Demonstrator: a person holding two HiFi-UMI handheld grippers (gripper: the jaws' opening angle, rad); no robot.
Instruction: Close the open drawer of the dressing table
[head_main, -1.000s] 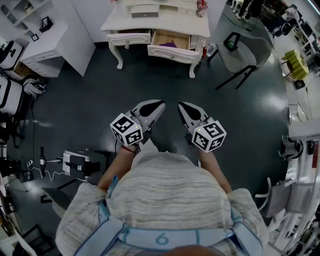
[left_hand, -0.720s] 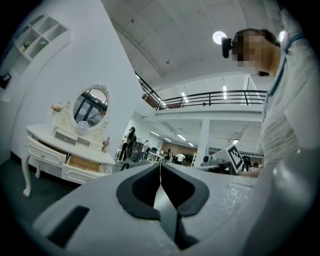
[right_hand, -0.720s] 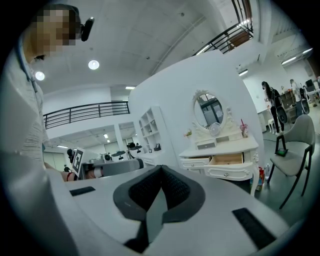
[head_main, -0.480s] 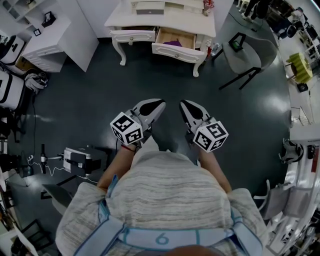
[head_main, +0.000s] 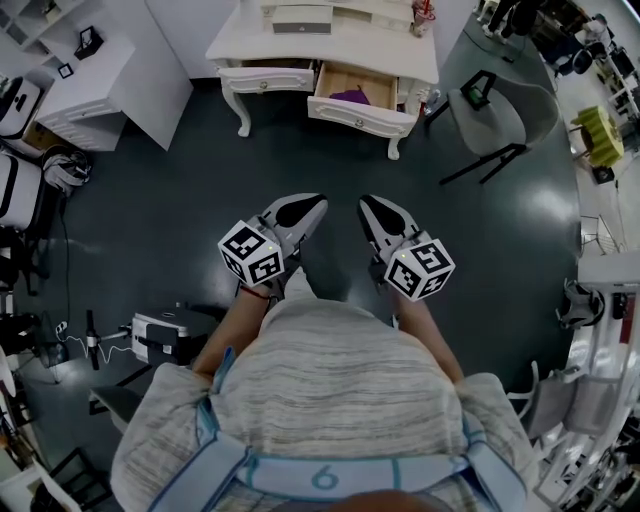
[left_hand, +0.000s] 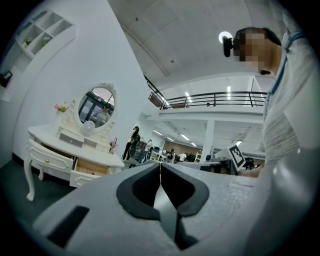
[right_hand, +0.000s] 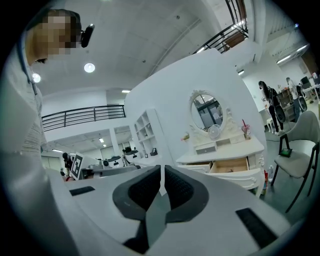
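Left gripper (head_main: 305, 210): jaws pressed together on nothing, held low before the person.
Right gripper (head_main: 378, 215): just beside it, jaws likewise together on nothing.
Drawer (head_main: 362, 112): well ahead of both jaws, pulled open, something purple inside.
Dressing table (head_main: 330, 45): white, behind the drawer.

At 12 o'clock the head view's top edge cuts off the dressing table (head_main: 360, 50) (its back lost); the purple thing (head_main: 350, 96) in its open drawer (head_main: 362, 112) is too small for me to name.
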